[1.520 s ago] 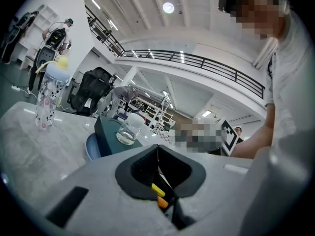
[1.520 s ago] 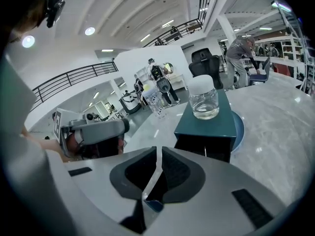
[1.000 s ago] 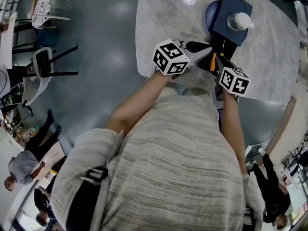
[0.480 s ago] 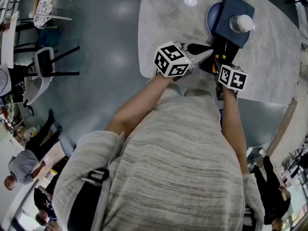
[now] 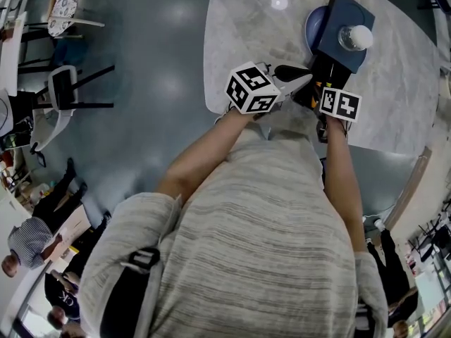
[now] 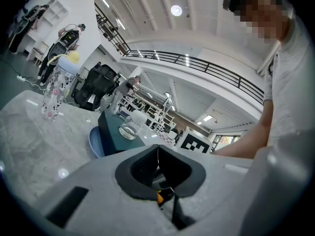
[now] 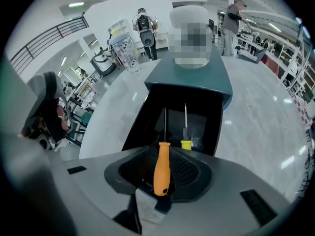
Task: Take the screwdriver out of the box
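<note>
1. Set on the marble tabletop [image 5: 239, 34], reaching toward its near edge: a dark blue box [image 5: 342, 9], open front turned to the person.
2. Standing on the box's lid: a glass jar [image 5: 352, 36] with a white cap. Peeking out at the box's left side: a blue plate [image 5: 312, 23].
3. Just been opening, now spread wide: the right gripper [image 7: 163, 173], tipped steeply down at the box's open front.
4. Between those jaws, pressed by neither pad: the handle of the orange screwdriver [image 7: 162, 168], shaft reaching into the dark compartment.
5. Deeper in the same compartment, just right of that shaft: a yellow-handled screwdriver [image 7: 186, 144].
6. Closed tight on nothing: the left gripper [image 6: 158, 159], held about level beside the right one, over the tabletop's near edge.
</note>
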{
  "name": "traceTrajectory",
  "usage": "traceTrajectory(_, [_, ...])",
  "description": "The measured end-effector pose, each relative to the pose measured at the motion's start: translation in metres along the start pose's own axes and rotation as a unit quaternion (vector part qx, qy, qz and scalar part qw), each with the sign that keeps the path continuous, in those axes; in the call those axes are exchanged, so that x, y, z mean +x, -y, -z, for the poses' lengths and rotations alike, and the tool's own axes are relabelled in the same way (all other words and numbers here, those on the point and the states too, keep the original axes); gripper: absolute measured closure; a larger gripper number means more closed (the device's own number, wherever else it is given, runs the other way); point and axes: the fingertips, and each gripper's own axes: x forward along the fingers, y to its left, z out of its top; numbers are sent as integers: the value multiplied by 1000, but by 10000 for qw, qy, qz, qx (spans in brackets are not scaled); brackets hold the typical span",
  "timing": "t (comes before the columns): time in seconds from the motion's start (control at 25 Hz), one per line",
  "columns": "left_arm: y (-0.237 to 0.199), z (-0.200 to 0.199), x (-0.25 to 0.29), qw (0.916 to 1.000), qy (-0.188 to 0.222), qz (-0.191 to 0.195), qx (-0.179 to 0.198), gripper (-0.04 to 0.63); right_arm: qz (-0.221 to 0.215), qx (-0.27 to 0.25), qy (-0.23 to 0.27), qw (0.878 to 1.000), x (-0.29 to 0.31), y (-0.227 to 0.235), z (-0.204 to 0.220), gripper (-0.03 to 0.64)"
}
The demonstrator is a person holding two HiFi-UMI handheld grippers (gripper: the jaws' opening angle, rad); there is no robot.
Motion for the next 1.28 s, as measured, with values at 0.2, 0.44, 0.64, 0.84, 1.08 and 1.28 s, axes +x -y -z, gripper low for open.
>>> traceTrajectory(0.2, [1, -1, -4, 10000, 27, -4, -20, 580, 150, -100, -190, 9997, 6, 5, 2, 506])
traceTrajectory(0.44, [-2, -2, -7, 10000, 71, -52, -25, 580, 189, -176, -423, 9988, 17, 8, -4, 508])
traceTrajectory(0.64, [-1, -5, -14, 9999, 123, -97, -40, 580, 301, -335, -661, 9968, 22, 7, 0, 508])
traceTrajectory(0.84, [-5, -3, -15, 9998, 150, -149, -48, 580, 410, -383, -732, 9957, 28, 11, 2, 508])
traceTrajectory(1.08, [2, -3, -11, 9998, 148, -112, -4, 580, 414, -229, -693, 9965, 27, 15, 3, 532])
traceTrajectory(1.28, [3, -4, -16, 9998, 136, -108, 17, 580, 314, -100, -552, 9979, 21, 10, 2, 538])
